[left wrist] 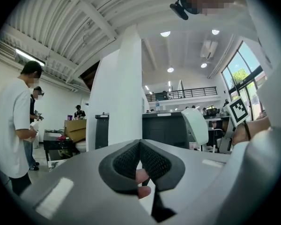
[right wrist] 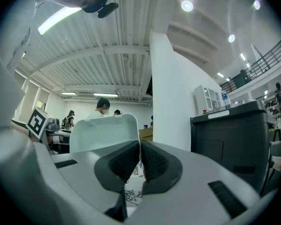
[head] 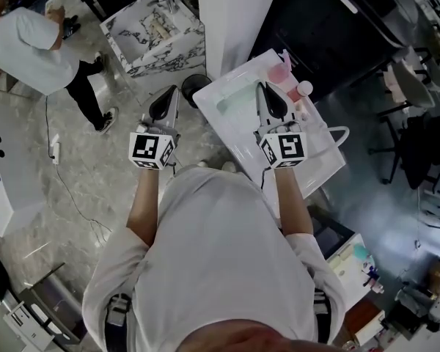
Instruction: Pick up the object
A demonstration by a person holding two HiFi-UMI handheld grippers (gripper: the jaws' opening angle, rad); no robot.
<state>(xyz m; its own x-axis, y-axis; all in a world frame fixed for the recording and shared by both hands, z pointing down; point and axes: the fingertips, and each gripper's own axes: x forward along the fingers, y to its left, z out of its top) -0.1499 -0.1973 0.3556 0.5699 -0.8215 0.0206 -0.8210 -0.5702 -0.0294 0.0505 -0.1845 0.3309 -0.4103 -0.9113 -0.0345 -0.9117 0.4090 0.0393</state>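
In the head view the white table [head: 235, 141] carries a pale green piece [head: 238, 101], a pink bottle [head: 281, 70] and a small pink-capped item [head: 303, 89]. My right gripper [head: 273, 101] is held over the table beside these things, and it is shut with nothing between its pads. In the right gripper view the pads [right wrist: 151, 161] meet, and the pale green piece [right wrist: 100, 132] stands just behind them to the left. My left gripper [head: 163, 105] hangs over the floor left of the table. It is shut and empty too, with its pads [left wrist: 154, 162] touching.
A white pillar [head: 235, 13] and a black counter [head: 337, 20] stand behind the table. A marble-patterned box [head: 155, 31] and a round black stool [head: 194, 86] are on the floor at the left. A person in a white shirt [head: 29, 46] stands at the far left.
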